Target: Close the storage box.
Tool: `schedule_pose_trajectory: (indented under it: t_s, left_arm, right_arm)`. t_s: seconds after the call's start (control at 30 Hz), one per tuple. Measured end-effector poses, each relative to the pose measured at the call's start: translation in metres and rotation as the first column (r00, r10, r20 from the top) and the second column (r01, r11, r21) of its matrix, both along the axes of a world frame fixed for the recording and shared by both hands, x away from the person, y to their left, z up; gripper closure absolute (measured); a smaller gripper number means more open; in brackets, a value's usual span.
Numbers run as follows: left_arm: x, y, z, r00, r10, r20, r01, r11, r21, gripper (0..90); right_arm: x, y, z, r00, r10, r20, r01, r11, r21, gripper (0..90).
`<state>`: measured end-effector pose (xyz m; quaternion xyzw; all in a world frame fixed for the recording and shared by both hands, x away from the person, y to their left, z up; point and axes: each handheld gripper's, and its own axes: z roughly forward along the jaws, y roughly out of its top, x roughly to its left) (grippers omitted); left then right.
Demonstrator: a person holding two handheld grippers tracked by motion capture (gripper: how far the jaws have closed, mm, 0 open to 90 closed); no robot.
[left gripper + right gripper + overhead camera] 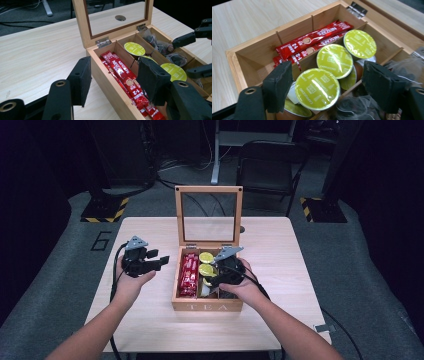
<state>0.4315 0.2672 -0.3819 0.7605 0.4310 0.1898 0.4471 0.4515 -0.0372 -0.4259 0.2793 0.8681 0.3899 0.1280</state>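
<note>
So there's a wooden tea box sitting mid-table with its glass lid flipped up. Red coffee sticks fill the left slot, green-topped capsules the middle one, dark tea bags the right. The right gripper hangs over the capsule slot, jaws spread wide on either side of the nearest capsule, not touching it. The left gripper is just beside the box's left wall, jaws apart too, holding nothing.
</note>
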Motion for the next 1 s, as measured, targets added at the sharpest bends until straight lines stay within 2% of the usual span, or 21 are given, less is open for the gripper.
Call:
schedule_pose_trajectory:
  t_s: [0.03,0.1,0.4,0.47,0.5,0.63,0.67,1.0]
  left_arm:
    - [0.000,0.000,0.000,1.0000,-0.001,0.000,0.001,1.0000,0.002,45.3]
    - [-0.001,0.001,-0.001,1.0000,-0.001,-0.003,0.001,1.0000,0.002,45.3]
    - [-0.002,0.003,-0.003,1.0000,0.006,-0.006,-0.006,1.0000,0.003,45.3]
    - [-0.002,0.003,-0.004,0.9999,0.007,-0.008,-0.007,1.0000,0.002,45.3]
    - [-0.002,0.003,-0.005,0.9999,0.008,-0.008,-0.008,1.0000,0.002,45.3]
    - [-0.002,0.003,-0.006,0.9999,0.007,-0.010,-0.007,1.0000,0.003,45.3]
    - [-0.001,0.003,-0.007,0.9999,0.008,-0.011,-0.008,1.0000,0.001,45.3]
    - [-0.001,0.002,-0.010,0.9998,0.008,-0.017,-0.008,1.0000,-0.005,45.2]
  right_arm:
    - [0.000,0.001,-0.002,0.9999,0.009,0.009,-0.009,1.0000,0.004,23.3]
    - [0.000,0.004,-0.002,0.9999,0.010,-0.006,-0.010,0.9999,0.001,23.0]
    - [-0.001,0.010,-0.014,0.9997,0.011,-0.021,-0.011,0.9999,-0.010,23.3]
    - [-0.001,0.010,-0.016,0.9994,0.013,-0.032,-0.014,0.9995,-0.029,24.0]
    - [0.000,0.010,-0.017,0.9996,0.021,-0.018,-0.022,0.9990,-0.038,24.4]
    - [0.001,0.010,-0.020,0.9997,0.013,-0.021,-0.014,0.9984,-0.055,25.2]
    - [0.002,0.010,-0.021,0.9997,0.008,-0.021,-0.009,0.9989,-0.045,25.2]
    - [0.003,0.012,-0.025,0.9991,0.019,-0.037,-0.021,0.9984,-0.052,27.4]
